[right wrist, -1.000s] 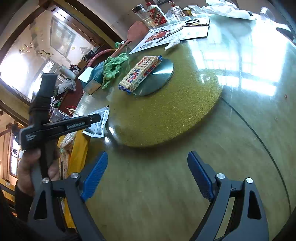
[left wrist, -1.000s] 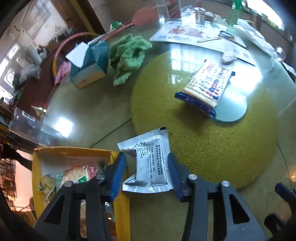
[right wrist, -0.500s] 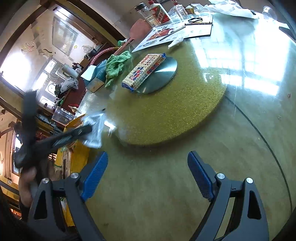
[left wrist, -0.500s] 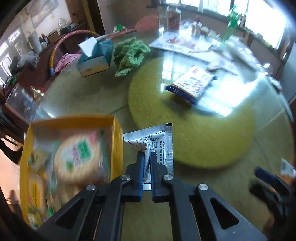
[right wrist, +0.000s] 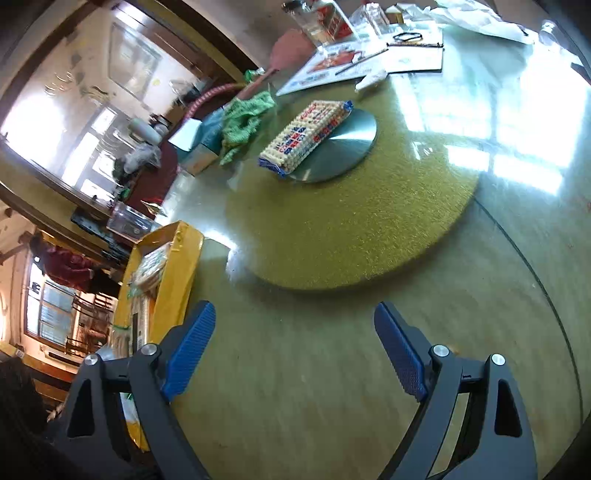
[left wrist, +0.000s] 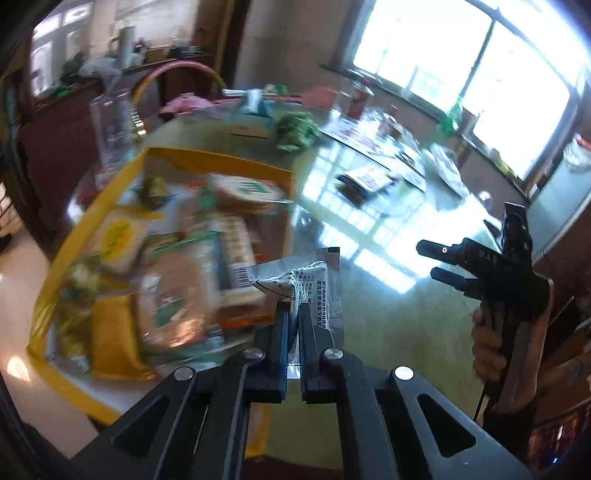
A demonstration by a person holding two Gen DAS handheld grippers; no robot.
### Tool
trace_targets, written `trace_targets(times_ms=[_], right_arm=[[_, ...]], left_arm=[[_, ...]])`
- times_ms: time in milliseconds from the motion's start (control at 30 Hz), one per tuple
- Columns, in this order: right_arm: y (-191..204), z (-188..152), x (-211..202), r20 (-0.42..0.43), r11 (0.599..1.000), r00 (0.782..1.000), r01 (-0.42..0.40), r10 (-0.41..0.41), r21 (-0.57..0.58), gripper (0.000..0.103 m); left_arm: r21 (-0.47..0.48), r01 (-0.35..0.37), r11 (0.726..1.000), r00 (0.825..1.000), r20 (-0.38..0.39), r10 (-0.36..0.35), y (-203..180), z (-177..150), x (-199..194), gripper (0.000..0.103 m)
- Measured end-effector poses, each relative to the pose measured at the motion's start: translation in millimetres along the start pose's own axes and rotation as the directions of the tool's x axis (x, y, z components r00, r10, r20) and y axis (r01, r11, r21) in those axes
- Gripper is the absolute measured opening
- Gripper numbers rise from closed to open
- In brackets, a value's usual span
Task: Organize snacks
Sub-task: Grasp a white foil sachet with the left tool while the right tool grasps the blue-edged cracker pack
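My left gripper (left wrist: pixel 293 314) is shut on a silver foil sachet (left wrist: pixel 310 280) and holds it in the air beside the right edge of the yellow snack box (left wrist: pixel 110 177), which holds several snack packs. The box also shows in the right wrist view (right wrist: pixel 181 258) at the left. My right gripper (right wrist: pixel 295 347) is open and empty above the glass table; it also shows in the left wrist view (left wrist: pixel 436 262) at the right. A blue-and-white biscuit pack (right wrist: pixel 306 136) lies on the metal disc (right wrist: pixel 351 151) in the middle of the yellow-green turntable (right wrist: pixel 351 236).
A green cloth (right wrist: pixel 243 122) and a tissue box (right wrist: pixel 199 144) lie at the table's far left. Papers (right wrist: pixel 369 62), bottles (right wrist: pixel 314 18) and a pen lie at the back. A clear plastic container (left wrist: pixel 110 125) stands behind the yellow box.
My left gripper closed on the silver sachet, lifted it off the table and swung left and up towards the yellow box. My right gripper stayed open and hardly moved.
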State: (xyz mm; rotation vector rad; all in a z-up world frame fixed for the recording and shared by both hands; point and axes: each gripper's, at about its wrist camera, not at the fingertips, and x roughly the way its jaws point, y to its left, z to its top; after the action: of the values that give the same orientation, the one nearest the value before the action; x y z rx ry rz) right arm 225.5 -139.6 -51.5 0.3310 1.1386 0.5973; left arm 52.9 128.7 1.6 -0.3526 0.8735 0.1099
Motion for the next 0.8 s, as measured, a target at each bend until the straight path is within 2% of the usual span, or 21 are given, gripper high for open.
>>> trace_targets(times_ms=[167, 233, 300, 400, 567, 767, 800], right_arm=[[16, 43, 27, -0.029, 0.995, 0.995, 0.092, -0.092, 0.026, 0.089], [23, 65, 44, -0.038, 0.989, 0.989, 0.147, -0.145, 0.031, 0.089], [31, 82, 59, -0.039, 0.976, 0.975, 0.218, -0.217, 0.018, 0.089], [35, 105, 75, -0.047, 0.963, 0.964, 0.264, -0.262, 0.050, 0.089], [31, 147, 98, -0.043, 0.920, 0.929, 0.370, -0.368, 0.127, 0.089], [36, 163, 127, -0.070, 0.890, 0.901, 0.434, -0.428, 0.139, 0.089], [40, 164, 133, -0.074, 0.880, 0.889, 0.457, -0.451, 0.127, 0.089]], left_arm=[[-0.033, -0.015, 0.999, 0.999, 0.028, 0.015, 22, -2, -3, 0.002], [-0.042, 0.005, 0.999, 0.999, 0.032, -0.003, 30, -4, -6, 0.002], [-0.043, 0.021, 0.999, 0.999, 0.036, -0.020, 37, -5, -7, 0.002], [-0.061, 0.048, 0.997, 0.998, 0.042, -0.046, 51, -7, -13, 0.002], [-0.070, 0.072, 0.995, 0.996, 0.062, -0.067, 62, -9, -20, 0.002], [-0.094, 0.089, 0.992, 0.995, 0.051, -0.085, 75, -9, -17, 0.002], [-0.103, 0.088, 0.991, 0.995, 0.048, -0.084, 78, -9, -16, 0.002]])
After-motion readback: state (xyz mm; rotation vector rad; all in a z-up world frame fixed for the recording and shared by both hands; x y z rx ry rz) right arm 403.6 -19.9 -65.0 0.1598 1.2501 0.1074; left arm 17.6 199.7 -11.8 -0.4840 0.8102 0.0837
